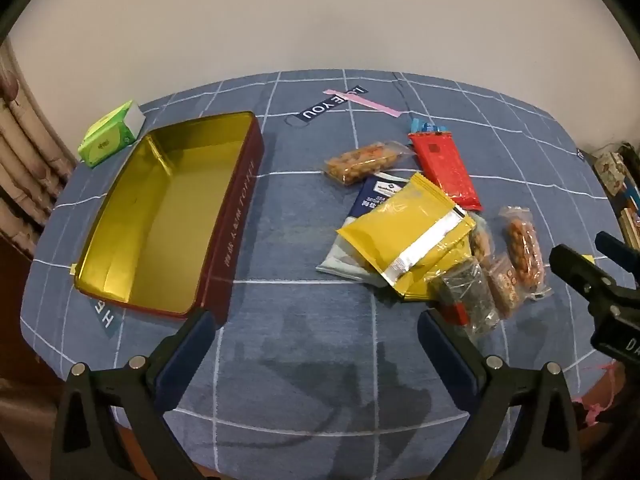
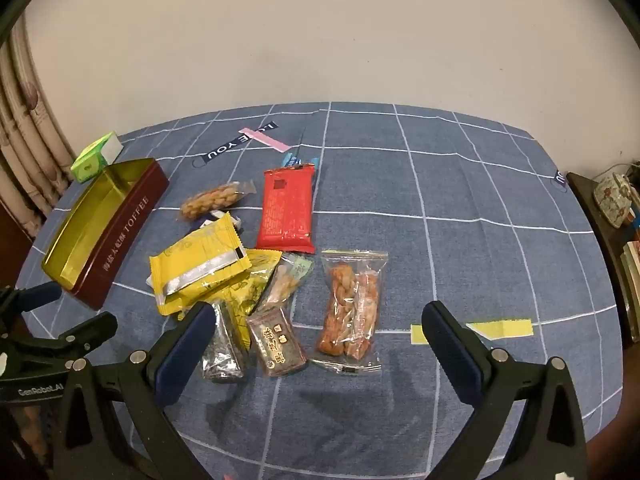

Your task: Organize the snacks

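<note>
An open maroon toffee tin [image 1: 160, 216] [image 2: 100, 232] with a gold inside sits empty at the left of the blue checked cloth. To its right lies a heap of snacks: yellow pouches [image 1: 408, 236] [image 2: 200, 264], a red packet [image 1: 446, 168] [image 2: 286, 210], a clear bag of nuts [image 1: 364, 162] [image 2: 214, 200], a clear bag of twisted pastries [image 2: 352, 312] [image 1: 524, 248], a brown bar [image 2: 276, 340] and a silvery pack [image 2: 222, 344]. My left gripper [image 1: 316, 340] hovers open over bare cloth between tin and heap. My right gripper [image 2: 318, 332] is open above the pastries and brown bar.
A green tissue pack [image 1: 110, 134] [image 2: 96, 158] stands behind the tin. A "LOVE YOU" print [image 1: 332, 102] and a pink strip [image 1: 362, 102] mark the far cloth, yellow tape [image 2: 500, 328] the right. A side shelf with a teapot [image 2: 612, 200] stands beyond the right edge.
</note>
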`<state>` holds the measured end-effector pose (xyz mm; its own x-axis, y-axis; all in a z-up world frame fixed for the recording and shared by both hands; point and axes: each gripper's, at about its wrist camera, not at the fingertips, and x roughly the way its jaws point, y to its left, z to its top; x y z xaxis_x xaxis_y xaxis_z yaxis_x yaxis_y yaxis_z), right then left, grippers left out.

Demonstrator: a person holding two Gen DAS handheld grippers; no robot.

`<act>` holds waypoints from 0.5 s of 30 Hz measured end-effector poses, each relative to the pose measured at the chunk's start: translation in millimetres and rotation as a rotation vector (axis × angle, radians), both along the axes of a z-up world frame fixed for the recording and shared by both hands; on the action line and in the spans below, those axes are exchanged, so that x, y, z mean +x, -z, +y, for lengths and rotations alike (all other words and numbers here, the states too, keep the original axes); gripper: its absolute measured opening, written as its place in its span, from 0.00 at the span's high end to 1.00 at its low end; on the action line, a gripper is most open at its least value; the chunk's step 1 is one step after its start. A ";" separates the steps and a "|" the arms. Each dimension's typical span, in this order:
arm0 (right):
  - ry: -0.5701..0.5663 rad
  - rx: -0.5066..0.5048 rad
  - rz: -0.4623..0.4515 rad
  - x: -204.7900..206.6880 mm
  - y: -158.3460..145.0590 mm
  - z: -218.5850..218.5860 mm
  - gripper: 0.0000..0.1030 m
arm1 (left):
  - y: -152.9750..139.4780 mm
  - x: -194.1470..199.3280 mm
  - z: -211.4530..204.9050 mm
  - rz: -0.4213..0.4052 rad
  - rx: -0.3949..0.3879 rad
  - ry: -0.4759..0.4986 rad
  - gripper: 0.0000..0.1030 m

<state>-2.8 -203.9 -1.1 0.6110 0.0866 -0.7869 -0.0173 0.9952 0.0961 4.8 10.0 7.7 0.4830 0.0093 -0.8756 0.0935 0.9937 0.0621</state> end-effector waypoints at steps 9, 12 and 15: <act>0.007 0.011 0.000 2.0 -1.9 -0.8 0.01 | 2.1 -0.1 5.0 -0.006 -0.018 -0.004 0.00; 0.008 0.014 0.001 1.3 -1.5 -1.8 0.01 | 2.5 -3.3 6.8 -0.017 -0.025 0.003 0.00; 0.010 0.016 0.000 0.9 -0.8 -3.4 0.01 | 2.7 -4.5 3.8 -0.020 -0.021 0.019 0.00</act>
<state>-1.9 -207.2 -0.4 0.6118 0.0931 -0.7855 -0.0069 0.9936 0.1124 0.3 13.9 4.9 0.5003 -0.0188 -0.8656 0.1117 0.9928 0.0431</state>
